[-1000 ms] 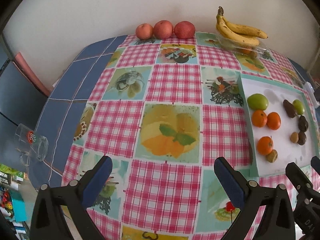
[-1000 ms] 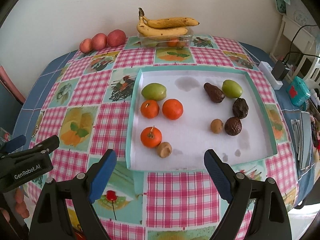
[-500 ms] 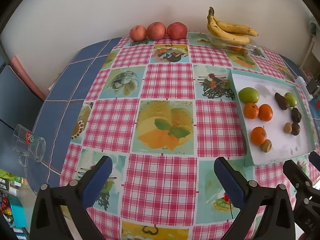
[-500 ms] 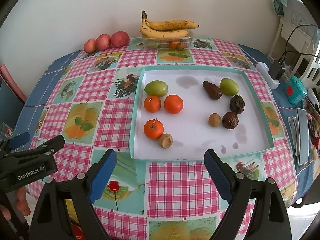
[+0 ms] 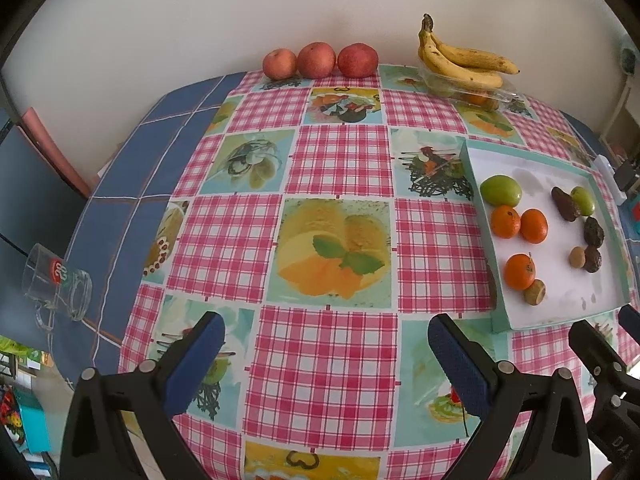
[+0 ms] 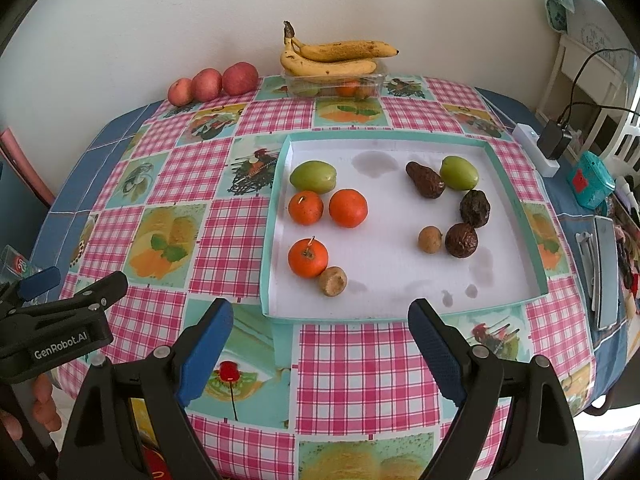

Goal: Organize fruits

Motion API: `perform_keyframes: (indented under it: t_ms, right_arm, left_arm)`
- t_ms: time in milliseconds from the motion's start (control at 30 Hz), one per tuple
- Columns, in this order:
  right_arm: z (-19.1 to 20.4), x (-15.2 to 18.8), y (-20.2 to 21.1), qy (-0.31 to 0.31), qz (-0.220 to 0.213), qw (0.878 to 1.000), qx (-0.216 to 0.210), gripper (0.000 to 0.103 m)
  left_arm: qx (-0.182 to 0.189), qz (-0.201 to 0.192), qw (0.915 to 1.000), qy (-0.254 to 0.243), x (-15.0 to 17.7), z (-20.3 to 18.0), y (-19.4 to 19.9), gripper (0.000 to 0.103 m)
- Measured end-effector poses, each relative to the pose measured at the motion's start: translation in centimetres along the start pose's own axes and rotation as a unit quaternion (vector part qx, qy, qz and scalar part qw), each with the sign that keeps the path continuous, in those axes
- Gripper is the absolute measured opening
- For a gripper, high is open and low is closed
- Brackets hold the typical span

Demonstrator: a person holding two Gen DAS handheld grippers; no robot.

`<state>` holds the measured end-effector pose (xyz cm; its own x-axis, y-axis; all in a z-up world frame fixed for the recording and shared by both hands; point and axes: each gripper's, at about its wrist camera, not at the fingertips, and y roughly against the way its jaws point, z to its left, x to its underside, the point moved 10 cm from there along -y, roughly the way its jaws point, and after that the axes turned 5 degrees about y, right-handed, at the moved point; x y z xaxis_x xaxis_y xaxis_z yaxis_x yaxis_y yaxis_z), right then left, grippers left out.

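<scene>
A white tray with a teal rim (image 6: 400,134) (image 5: 560,320) lies on the checked tablecloth. It holds three oranges (image 6: 347,208), two green fruits (image 6: 313,177), dark avocados (image 6: 425,179) and two small brown fruits (image 6: 333,281). Three red apples (image 5: 317,60) (image 6: 240,78) and a banana bunch (image 5: 464,60) (image 6: 336,56) stand at the far edge by the wall. My left gripper (image 5: 326,350) is open and empty above the near table, left of the tray. My right gripper (image 6: 320,336) is open and empty in front of the tray's near rim.
A clear plastic box (image 6: 334,86) with fruit sits under the bananas. A glass mug (image 5: 56,284) lies on its side at the left table edge. A power strip with charger (image 6: 540,148), a teal box (image 6: 590,179) and tools (image 6: 602,272) line the right side.
Both grippers have drawn back from the table, so the tray and fruit look smaller and farther. Both stay open. No fruit has moved.
</scene>
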<state>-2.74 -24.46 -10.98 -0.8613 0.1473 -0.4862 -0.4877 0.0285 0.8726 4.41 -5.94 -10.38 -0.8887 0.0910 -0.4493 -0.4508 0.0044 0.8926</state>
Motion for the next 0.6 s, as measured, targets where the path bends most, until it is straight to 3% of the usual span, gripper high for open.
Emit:
perform_keyframes:
  t_ms: [600]
  right_arm:
    - [-0.37, 0.17, -0.40, -0.007, 0.005, 1.000, -0.001, 0.090]
  left_arm:
    - [-0.005, 0.002, 1.0000, 0.007, -0.04, 0.50, -0.32, 0.103]
